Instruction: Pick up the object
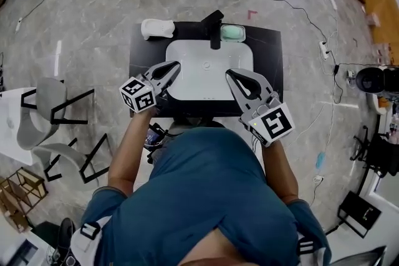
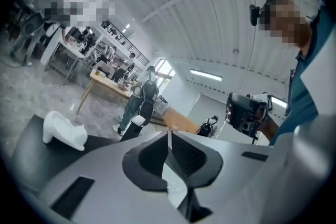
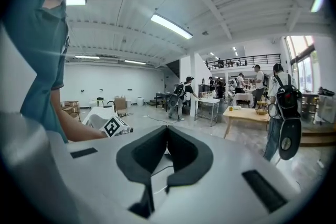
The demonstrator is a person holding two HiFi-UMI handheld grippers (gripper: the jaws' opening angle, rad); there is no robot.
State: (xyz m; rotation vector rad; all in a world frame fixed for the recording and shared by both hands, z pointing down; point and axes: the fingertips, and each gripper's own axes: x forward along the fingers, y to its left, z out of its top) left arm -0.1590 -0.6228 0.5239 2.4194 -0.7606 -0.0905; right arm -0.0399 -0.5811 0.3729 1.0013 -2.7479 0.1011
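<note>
The left grey two-jaw gripper (image 1: 176, 65) and the right grey two-jaw gripper (image 1: 229, 74) are both clenched on nothing, held over the near side of a white rectangular sink basin (image 1: 187, 53) set in a black countertop (image 1: 268, 53). The white rounded moulded object (image 1: 157, 28) lies at the counter's far left corner, well apart from both grippers. A pale green dish (image 1: 232, 33) sits at the far right.

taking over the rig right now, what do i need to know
Grippers: left gripper has its fingers shut and empty, over the near left edge of the sink. The right gripper is also shut and empty, over the near right edge.
Things: white object at the far left corner of the black counter; pale green dish just right of the faucet. I cannot tell which one is the target.
Done: nothing picked up.
Left: open a gripper, reach, grasp, lift.
</note>
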